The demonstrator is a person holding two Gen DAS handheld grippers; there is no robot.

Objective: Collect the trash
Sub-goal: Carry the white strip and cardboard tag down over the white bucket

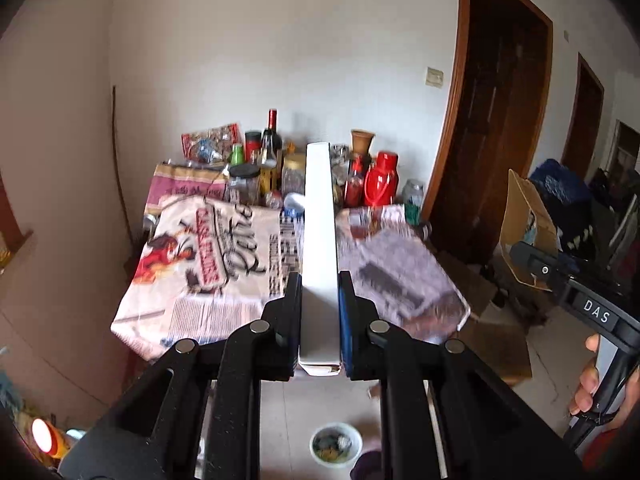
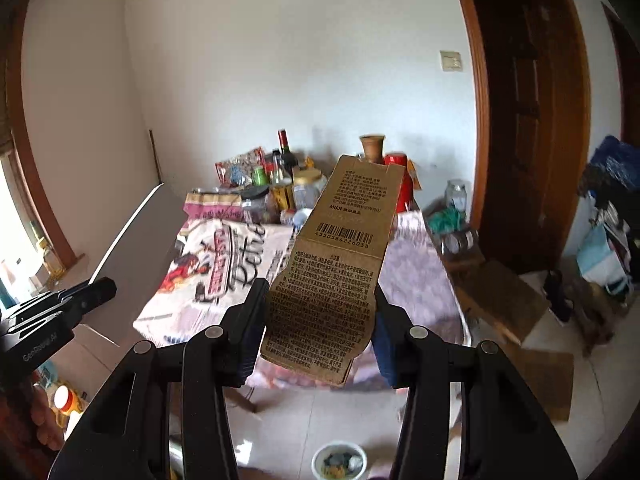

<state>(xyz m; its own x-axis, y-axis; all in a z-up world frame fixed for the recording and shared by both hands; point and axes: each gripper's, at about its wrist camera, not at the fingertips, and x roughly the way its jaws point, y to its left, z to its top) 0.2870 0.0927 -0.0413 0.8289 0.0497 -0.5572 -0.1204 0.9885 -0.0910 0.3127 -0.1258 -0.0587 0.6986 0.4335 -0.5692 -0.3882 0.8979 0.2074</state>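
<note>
My left gripper (image 1: 319, 284) is shut on a flat white box (image 1: 319, 240), held edge-on above the floor in front of the table. The white box also shows in the right wrist view (image 2: 132, 240) at the left, with the left gripper (image 2: 92, 294) below it. My right gripper (image 2: 320, 300) is shut on a flattened brown cardboard box (image 2: 340, 256) printed with black text and a barcode. The right gripper shows in the left wrist view (image 1: 560, 276) at the right edge, holding the brown box (image 1: 524, 220).
A table (image 1: 208, 296) covered with newspaper stands ahead, its back crowded with bottles, jars and a red thermos (image 1: 382, 180). A white bowl (image 1: 335, 444) sits on the tiled floor below. Cardboard pieces (image 2: 500, 296) lie on the floor right. A wooden door (image 1: 496, 120) is at right.
</note>
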